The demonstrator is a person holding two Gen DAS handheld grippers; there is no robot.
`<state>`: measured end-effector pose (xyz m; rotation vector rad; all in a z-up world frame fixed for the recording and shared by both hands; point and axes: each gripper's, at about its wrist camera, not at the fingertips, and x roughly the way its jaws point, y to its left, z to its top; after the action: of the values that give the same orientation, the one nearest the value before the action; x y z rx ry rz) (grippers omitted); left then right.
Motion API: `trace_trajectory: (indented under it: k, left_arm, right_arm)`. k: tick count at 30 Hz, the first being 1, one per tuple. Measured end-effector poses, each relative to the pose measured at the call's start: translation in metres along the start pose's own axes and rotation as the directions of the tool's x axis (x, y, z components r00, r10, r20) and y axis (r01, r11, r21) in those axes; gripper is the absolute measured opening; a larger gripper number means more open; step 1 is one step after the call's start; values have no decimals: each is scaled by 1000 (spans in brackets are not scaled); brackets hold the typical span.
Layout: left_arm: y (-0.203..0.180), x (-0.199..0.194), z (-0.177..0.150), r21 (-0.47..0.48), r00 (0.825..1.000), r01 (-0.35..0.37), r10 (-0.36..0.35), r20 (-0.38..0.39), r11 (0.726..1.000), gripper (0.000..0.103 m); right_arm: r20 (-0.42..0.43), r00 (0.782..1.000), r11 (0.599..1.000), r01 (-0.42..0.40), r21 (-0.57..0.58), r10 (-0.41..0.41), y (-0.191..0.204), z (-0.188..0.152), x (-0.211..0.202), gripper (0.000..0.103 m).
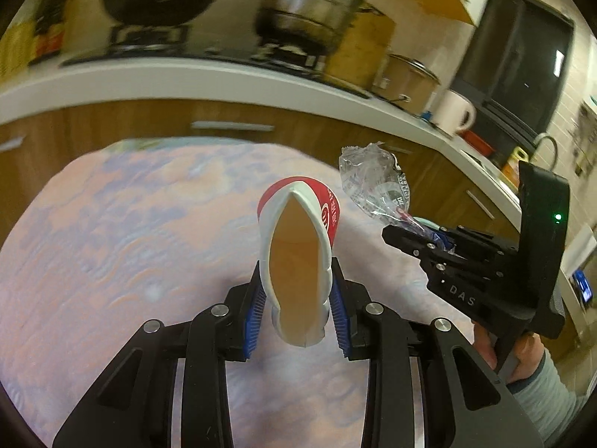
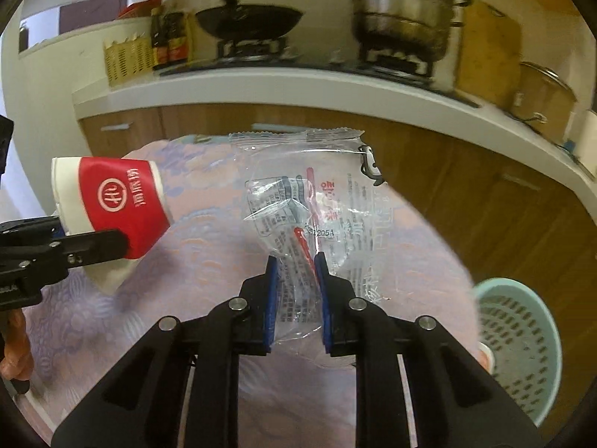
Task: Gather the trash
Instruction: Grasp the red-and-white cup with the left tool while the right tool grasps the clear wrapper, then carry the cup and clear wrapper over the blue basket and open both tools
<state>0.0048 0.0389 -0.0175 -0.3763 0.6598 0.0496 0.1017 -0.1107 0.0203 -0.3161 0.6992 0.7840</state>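
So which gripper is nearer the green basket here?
Right. The right gripper, shut on the clear wrapper, has the green basket just off its right side. The left gripper, holding the paper cup, is further away on the other side.

The left gripper (image 1: 298,295) points forward and downward, its blue-padded fingers (image 1: 255,311) pinched partway closed around a squashed paper cup (image 1: 298,246). The right gripper (image 2: 295,291) tilts down likewise, its fingers (image 2: 270,298) nipped close on a clear plastic wrapper (image 2: 317,201). A hand (image 1: 522,351) in a pale sleeve grips the right handle.
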Motion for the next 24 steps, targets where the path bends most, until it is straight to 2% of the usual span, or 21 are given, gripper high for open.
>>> trace_trajectory:
  k: [8,15,19,24]
  left_arm:
    - [-73,44,21,115,996,87,-84,-33,989,30]
    - [-136,92,26,204,984,165,-148,-95,965,30]
    - [-165,122,27,216,964,245,-214,-157,945,30]
    - [-199,160,25,246,949,282,-231,-216,927,30]
  right_arm:
    - [32,992,986,115,119,-119,-73,-19,-41,16]
    - [-1,976,949,211,234,-217,-138,-50,-59,16]
    - [-31,966,920,253,301,-256,-174,-70,-62,16]
    - [-80,962,880,271,391,-261,-214,-95,-55,16]
